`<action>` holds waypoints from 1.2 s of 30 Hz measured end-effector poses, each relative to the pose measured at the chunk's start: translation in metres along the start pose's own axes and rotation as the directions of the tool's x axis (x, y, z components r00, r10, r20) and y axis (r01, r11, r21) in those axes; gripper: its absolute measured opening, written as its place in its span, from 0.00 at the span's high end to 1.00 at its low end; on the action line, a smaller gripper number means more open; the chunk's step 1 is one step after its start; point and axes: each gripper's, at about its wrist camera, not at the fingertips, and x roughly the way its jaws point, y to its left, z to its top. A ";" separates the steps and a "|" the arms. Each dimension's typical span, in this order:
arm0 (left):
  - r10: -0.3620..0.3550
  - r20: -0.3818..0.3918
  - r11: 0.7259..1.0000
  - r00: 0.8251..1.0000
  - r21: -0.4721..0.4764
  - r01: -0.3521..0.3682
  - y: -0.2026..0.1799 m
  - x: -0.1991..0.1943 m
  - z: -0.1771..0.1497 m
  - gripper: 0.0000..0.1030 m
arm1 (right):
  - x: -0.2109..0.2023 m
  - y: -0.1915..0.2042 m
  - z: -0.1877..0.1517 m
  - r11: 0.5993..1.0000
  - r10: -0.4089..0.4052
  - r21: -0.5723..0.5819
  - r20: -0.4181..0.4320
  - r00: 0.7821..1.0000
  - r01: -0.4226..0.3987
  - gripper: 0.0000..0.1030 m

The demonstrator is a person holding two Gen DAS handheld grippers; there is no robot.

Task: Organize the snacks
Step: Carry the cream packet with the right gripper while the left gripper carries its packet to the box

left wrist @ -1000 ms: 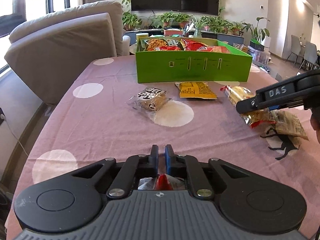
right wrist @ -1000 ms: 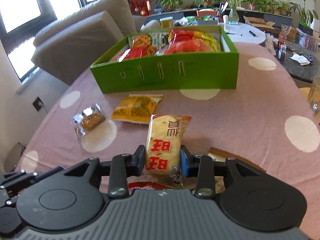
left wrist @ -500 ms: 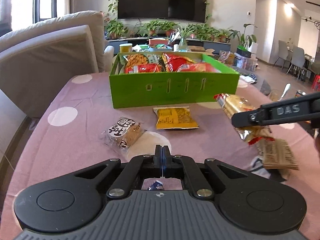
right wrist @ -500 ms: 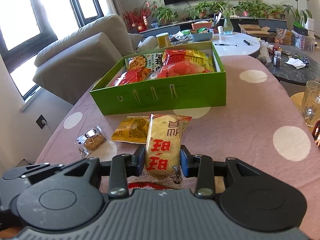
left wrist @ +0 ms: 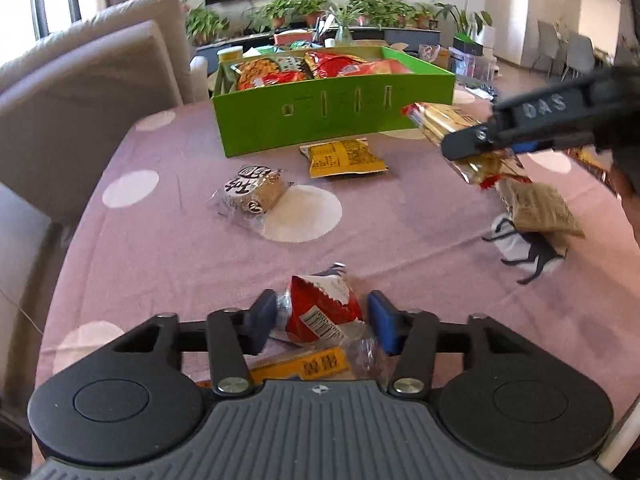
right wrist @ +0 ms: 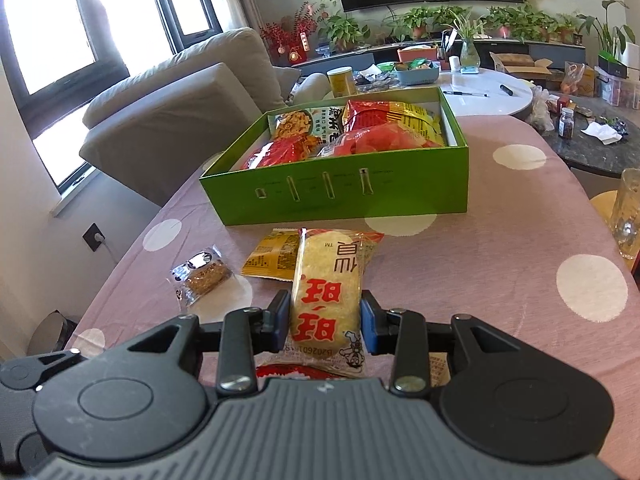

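Note:
My right gripper (right wrist: 325, 317) is shut on a rice cracker pack (right wrist: 326, 280) with red characters and holds it above the table; it also shows in the left wrist view (left wrist: 460, 136). My left gripper (left wrist: 322, 318) is open, its jaws either side of a red and white snack pack (left wrist: 320, 312) lying on the table. The green box (right wrist: 352, 192) with several snack bags stands at the far end; it also shows in the left wrist view (left wrist: 332, 120).
On the pink dotted cloth lie a yellow packet (left wrist: 344, 158), a clear-wrapped brown cake (left wrist: 252, 194) and a tan packet (left wrist: 540, 210). A yellow pack (left wrist: 304, 366) lies under my left gripper. A glass (right wrist: 628, 216) stands at the right edge. A sofa (right wrist: 180, 104) is left.
My left gripper was shut and has opened around the red and white pack. My right gripper has risen and moved toward the box with the cracker pack.

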 end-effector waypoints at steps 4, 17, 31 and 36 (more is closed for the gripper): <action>-0.031 0.012 0.999 0.999 -0.025 0.032 0.004 -0.006 0.002 0.63 | -0.001 -0.002 0.001 1.000 0.000 0.014 0.009 1.000 0.000 0.54; -0.036 0.144 0.999 0.989 -0.032 0.041 -0.005 -0.015 0.040 0.63 | -0.007 -0.006 0.004 0.999 0.006 0.034 0.040 0.999 -0.007 0.54; -0.029 0.188 1.000 0.982 0.003 0.029 -0.010 -0.008 0.080 0.63 | -0.014 -0.005 0.023 1.000 0.024 0.000 0.091 0.996 -0.024 0.54; -0.042 0.192 0.999 0.981 0.001 0.042 -0.012 0.000 0.095 0.63 | -0.012 -0.005 0.035 0.999 0.033 -0.003 0.109 0.994 -0.033 0.54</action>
